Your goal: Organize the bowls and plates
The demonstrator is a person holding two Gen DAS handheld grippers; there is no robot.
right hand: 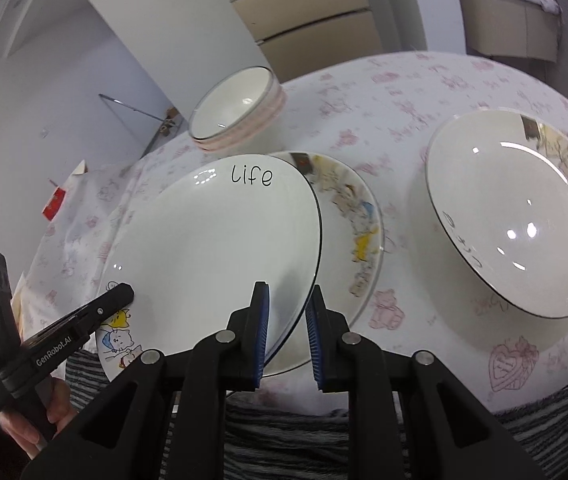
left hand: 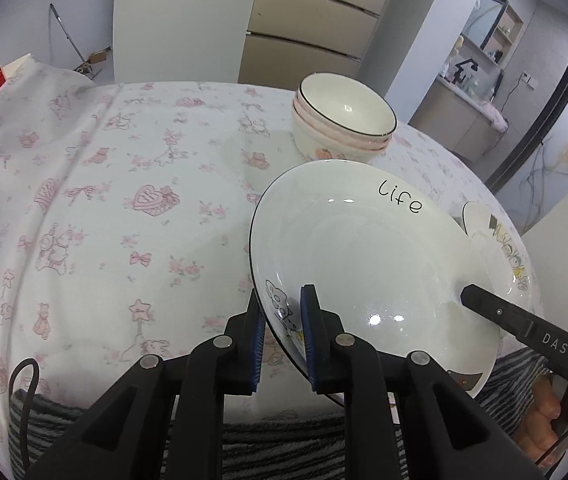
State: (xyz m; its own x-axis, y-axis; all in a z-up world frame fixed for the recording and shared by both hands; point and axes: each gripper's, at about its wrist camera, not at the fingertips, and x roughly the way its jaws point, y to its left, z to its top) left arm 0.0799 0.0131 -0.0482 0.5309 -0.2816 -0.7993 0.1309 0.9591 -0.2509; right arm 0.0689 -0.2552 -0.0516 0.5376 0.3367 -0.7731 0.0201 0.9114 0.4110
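White "life" plate point(left hand: 363, 248) between both grippers' jaws

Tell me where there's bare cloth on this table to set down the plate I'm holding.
Most room is the tablecloth left of the bowl stack and the held "life" plate. A narrower strip lies between the cartoon plate beneath it and the separate plate to the right. It is crowded around the stack and overlapping plates.
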